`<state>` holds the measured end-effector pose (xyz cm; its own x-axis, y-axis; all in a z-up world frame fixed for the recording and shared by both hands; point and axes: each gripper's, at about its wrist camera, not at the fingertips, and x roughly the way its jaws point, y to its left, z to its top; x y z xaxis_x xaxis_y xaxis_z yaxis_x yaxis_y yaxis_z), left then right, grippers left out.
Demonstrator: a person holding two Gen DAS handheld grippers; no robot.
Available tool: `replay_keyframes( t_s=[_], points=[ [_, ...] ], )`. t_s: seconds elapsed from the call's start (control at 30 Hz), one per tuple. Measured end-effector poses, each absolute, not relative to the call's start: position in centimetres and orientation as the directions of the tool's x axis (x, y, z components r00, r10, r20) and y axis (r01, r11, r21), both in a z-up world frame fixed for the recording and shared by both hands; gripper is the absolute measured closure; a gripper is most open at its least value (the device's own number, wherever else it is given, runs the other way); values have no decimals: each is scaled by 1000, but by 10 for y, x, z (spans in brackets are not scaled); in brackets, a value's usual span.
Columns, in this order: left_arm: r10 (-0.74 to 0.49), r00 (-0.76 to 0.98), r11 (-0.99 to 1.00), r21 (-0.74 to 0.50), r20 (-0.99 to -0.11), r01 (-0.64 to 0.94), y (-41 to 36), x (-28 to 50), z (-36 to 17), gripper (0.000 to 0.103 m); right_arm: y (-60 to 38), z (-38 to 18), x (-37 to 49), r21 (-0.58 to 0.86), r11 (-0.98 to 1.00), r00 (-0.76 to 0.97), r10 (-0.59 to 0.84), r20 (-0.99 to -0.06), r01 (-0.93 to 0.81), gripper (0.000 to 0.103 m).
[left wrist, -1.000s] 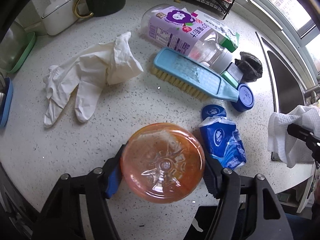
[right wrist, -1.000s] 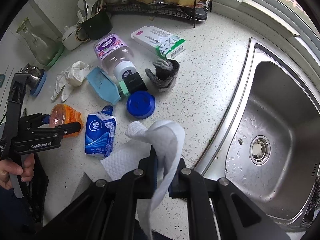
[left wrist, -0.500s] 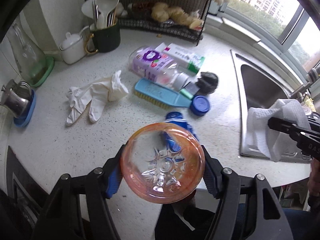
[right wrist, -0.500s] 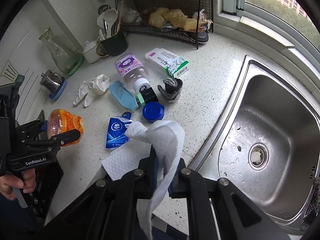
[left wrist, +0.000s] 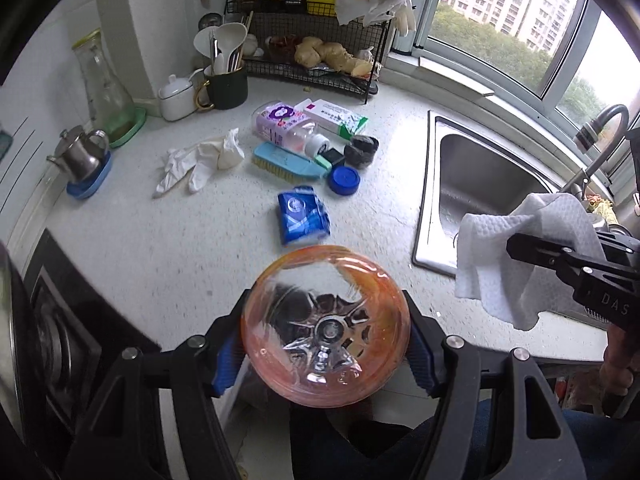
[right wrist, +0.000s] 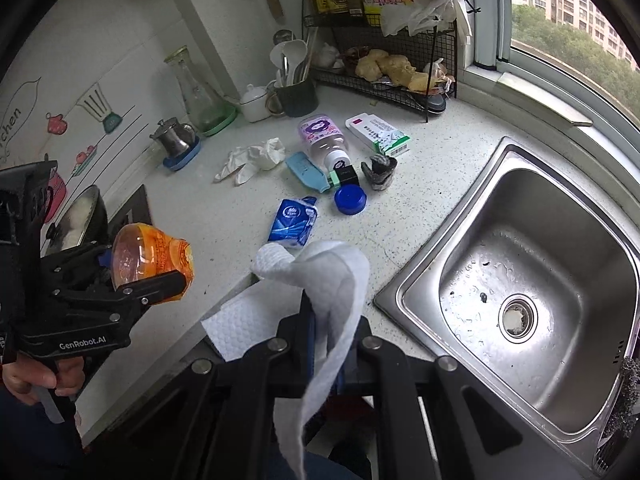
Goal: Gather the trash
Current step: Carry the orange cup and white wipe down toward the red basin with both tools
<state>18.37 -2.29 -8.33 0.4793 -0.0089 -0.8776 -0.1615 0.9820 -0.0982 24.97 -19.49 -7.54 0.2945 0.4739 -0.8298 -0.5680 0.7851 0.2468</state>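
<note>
**Both hands loaded, off to dump**

Left gripper (left wrist: 326, 344) was clamped on the orange bottle (left wrist: 325, 326), right gripper (right wrist: 334, 344) pinched tight on the paper towel (right wrist: 324, 280), both held off the counter's (left wrist: 180, 248) front edge. Carry-away step, prob. Next: find a bin, none in view; tissue pack (left wrist: 303, 216), glove (left wrist: 200, 158) etc. remained mid-counter.

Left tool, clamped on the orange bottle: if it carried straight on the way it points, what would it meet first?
Probably the countertop near its front edge, just short of the blue tissue pack. The orange bottle in the left tool hides the line, so depth is uncertain.
</note>
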Motion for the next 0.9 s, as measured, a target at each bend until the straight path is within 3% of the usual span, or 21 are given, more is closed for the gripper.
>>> replay_keyframes(
  t_s=[0.47, 0.9],
  points=[
    [-8, 498, 981, -104, -867, -166, -47, 108, -78, 38, -202, -80, 182, 262, 754, 264, 497, -826, -602, 96],
    [-106, 437, 987, -146, -893, -60, -54, 59, -119, 38, -190, -103, 113, 210, 818, 290, 411, -864, -536, 96]
  ],
)
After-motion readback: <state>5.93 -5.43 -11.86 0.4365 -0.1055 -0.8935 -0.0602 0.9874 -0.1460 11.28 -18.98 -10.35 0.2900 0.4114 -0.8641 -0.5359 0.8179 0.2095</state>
